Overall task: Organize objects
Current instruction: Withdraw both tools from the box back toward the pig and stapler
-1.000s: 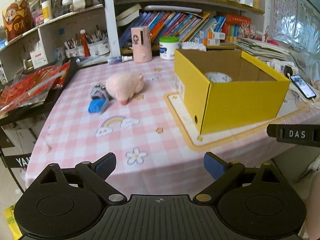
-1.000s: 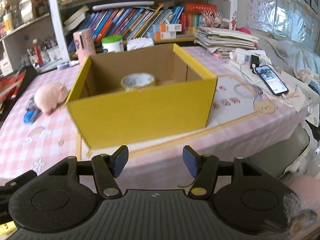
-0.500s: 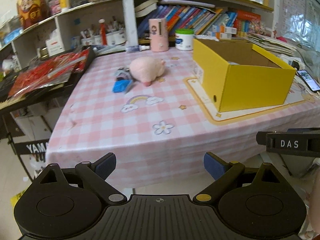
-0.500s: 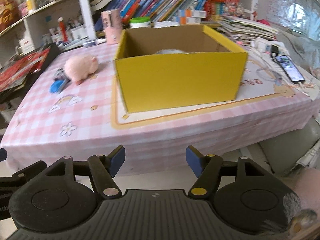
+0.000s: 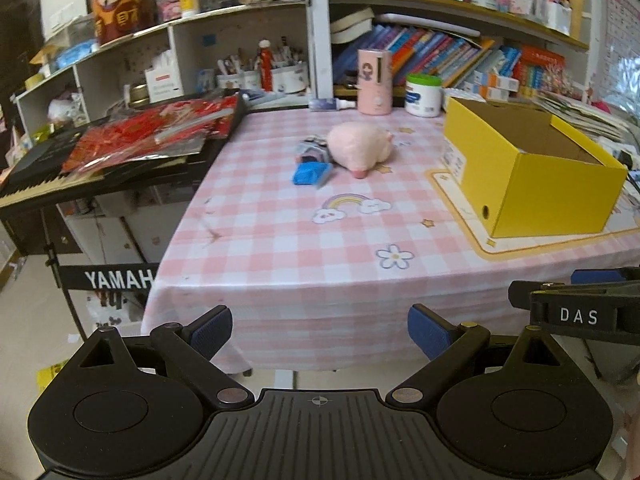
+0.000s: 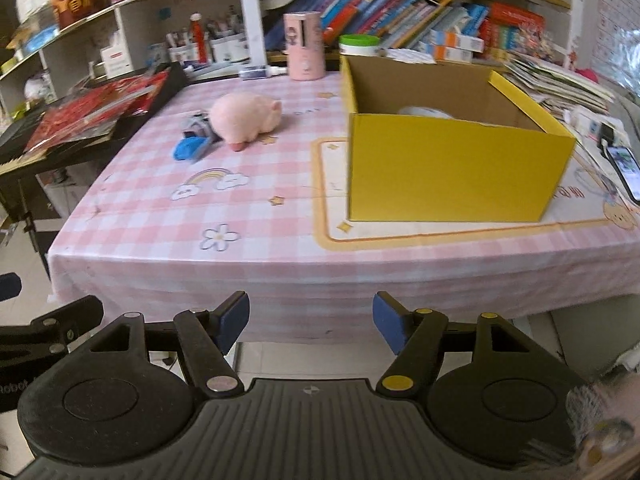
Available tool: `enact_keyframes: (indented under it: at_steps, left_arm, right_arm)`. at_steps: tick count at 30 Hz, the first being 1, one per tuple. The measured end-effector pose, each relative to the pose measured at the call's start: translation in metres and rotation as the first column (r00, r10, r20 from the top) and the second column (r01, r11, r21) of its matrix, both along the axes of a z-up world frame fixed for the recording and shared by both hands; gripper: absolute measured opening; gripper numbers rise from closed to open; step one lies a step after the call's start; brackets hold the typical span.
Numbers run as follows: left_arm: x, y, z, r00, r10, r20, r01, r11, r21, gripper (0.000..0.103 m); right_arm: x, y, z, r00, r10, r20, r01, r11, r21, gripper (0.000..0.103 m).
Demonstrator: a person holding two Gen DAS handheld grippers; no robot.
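A pink plush pig [image 5: 360,148] [image 6: 244,118] lies on the pink checked tablecloth [image 5: 280,232], with a blue-and-grey object [image 5: 310,170] [image 6: 190,148] beside it on the left. An open yellow box [image 5: 552,196] [image 6: 452,172] stands on the right of the table, and a roll of tape [image 6: 424,111] just shows inside it. My left gripper [image 5: 319,330] hangs open and empty in front of the table's near edge, over the floor. My right gripper [image 6: 312,322] is likewise open and empty, off the near edge; its side [image 5: 576,314] shows in the left wrist view.
A keyboard with red packets [image 5: 128,144] on it stands left of the table. A pink cylinder [image 5: 374,80] and a white jar [image 5: 423,92] stand at the table's back edge before crowded bookshelves. A phone [image 6: 626,166] lies right of the box.
Both grippers have drawn back from the table: its near edge, hanging cloth and the floor now show. The box and the pig look farther off. The right jaws stand slightly wider.
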State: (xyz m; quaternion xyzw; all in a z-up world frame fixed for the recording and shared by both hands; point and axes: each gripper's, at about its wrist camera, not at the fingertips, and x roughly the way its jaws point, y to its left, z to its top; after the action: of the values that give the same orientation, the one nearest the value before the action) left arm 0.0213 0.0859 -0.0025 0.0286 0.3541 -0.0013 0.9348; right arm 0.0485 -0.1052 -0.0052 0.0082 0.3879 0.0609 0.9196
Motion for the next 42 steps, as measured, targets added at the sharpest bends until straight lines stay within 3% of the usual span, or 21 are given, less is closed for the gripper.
enact_keyframes:
  at_steps: [21,34,42]
  left_arm:
    - [0.019,0.02,-0.004,0.999,0.042,-0.012,-0.043,0.999,-0.014,0.096]
    - [0.071,0.024,-0.008,0.996,0.085,-0.024,-0.085,0.996,-0.004,0.096]
    - [0.112,0.023,-0.011,0.992,0.122,-0.029,-0.123,0.992,-0.023,0.096]
  right_arm:
    - [0.023,0.028,0.0,0.998,0.06,0.006,-0.06,0.998,-0.014,0.068]
    - [0.084,0.039,-0.005,0.993,0.114,-0.021,-0.114,0.993,-0.018,0.068]
    - [0.133,0.041,0.005,0.988,0.148,0.044,-0.147,0.989,-0.013,0.068]
